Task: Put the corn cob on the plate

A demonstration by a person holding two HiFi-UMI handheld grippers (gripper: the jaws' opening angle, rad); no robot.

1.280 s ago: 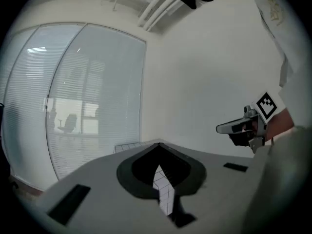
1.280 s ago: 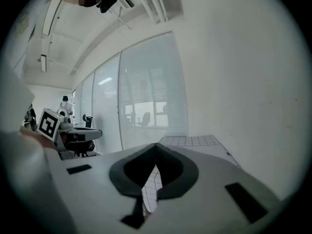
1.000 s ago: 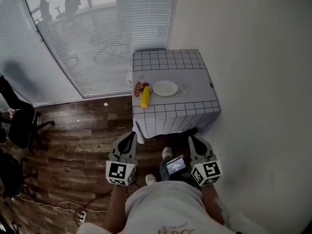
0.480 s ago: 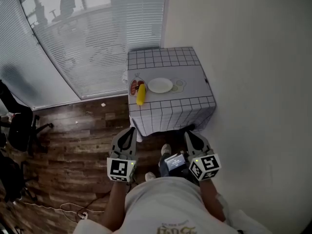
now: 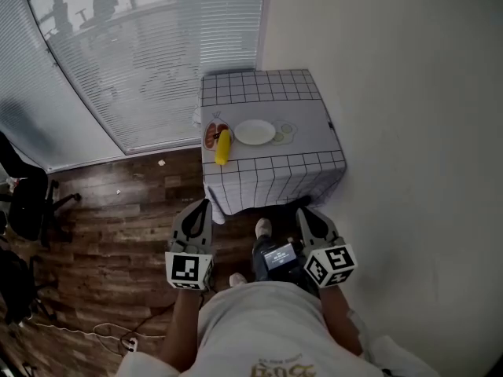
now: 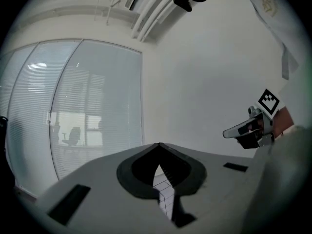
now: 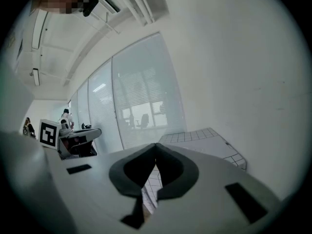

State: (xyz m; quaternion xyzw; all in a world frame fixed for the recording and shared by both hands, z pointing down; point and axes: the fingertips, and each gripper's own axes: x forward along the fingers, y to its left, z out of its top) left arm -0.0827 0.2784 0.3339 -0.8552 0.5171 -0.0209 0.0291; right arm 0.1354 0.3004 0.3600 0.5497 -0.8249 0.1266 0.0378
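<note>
Only the head view catches the corn cob (image 5: 223, 146) beside the plate (image 5: 255, 132). Left gripper (image 5: 205, 203), right gripper (image 5: 301, 210): jaws pressed together, empty.

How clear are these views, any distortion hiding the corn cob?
Head view: sharp, even light, fisheye-bent blinds; corn cob small but clear beside the plate. Left gripper view: dark vignette, left claw blocks most. Right gripper view: same, table corner only.

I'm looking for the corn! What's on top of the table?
A checked cloth covers the table, hiding its top. On the cloth lie the corn, a white plate beside it, and something reddish, too small to name.
</note>
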